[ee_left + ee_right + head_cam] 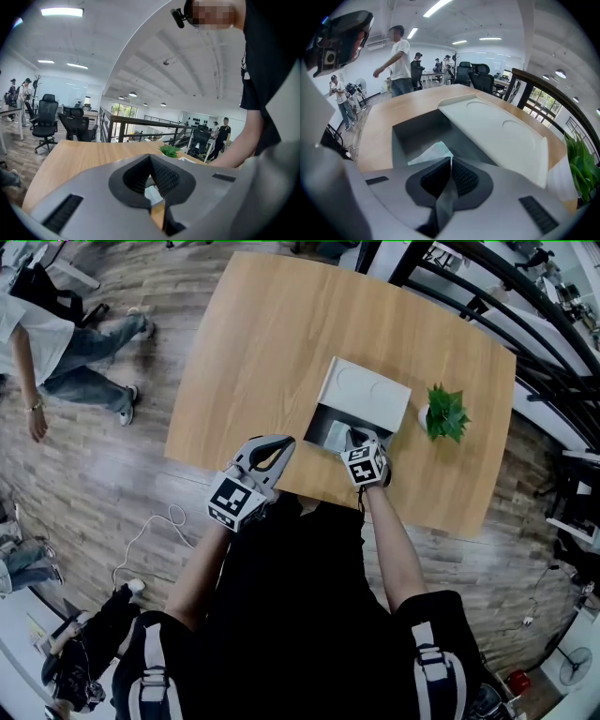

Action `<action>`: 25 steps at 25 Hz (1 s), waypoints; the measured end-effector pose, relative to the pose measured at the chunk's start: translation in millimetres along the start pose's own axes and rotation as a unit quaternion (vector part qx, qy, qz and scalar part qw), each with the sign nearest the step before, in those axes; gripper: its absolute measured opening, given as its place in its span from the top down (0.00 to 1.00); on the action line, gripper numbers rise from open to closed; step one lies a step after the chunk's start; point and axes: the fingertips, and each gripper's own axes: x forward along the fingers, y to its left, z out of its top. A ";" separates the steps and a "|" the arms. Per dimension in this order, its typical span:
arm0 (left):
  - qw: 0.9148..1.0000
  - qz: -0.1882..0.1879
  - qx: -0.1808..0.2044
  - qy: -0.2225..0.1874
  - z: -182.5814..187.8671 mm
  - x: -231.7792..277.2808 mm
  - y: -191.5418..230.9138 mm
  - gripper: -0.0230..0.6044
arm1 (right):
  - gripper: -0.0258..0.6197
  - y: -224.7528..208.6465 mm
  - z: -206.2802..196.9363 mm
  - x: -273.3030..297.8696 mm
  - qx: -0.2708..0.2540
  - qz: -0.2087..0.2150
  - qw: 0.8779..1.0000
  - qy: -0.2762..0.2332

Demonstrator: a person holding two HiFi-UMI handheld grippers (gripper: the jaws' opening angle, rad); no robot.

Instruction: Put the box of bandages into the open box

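1. Your right gripper [450, 158] is clamped narrow on the box of bandages [430, 153], biting a thin edge of it between the ribbed black pads.
2. The box of bandages is pale teal and flat-sided. One corner juts forward over the near wall of the open box [415, 132], above its cavity; whether it touches the floor inside cannot be told.
3. The open box is rectangular with a dark grey, matte interior. Nothing else shows in the part of the cavity you can see.
4. Its lid [501, 131] is swung back to the far side. It is a smooth, off-white panel with two shallow round recesses pressed into it.
5. Your left gripper [151, 158] has its jaws closed tip to tip on nothing, held at the near edge of the table [262, 352], well apart from the open box.
6. The table is light wood with visible grain and rounded corners. A small leafy green plant [446, 412] in a white pot stands just beside the open box, on its right.
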 end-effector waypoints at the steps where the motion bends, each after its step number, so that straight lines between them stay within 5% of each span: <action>1: 1.000 0.000 0.000 0.000 -0.2 -0.1 0.0 0.93 | 0.92 -0.3 -0.1 0.2 0.000 -0.001 1.000 0.000; 25: 1.000 -0.012 0.008 0.006 0.9 -6.4 -4.7 0.93 | 0.92 -6.2 4.5 -8.0 -0.006 -0.029 1.000 -0.009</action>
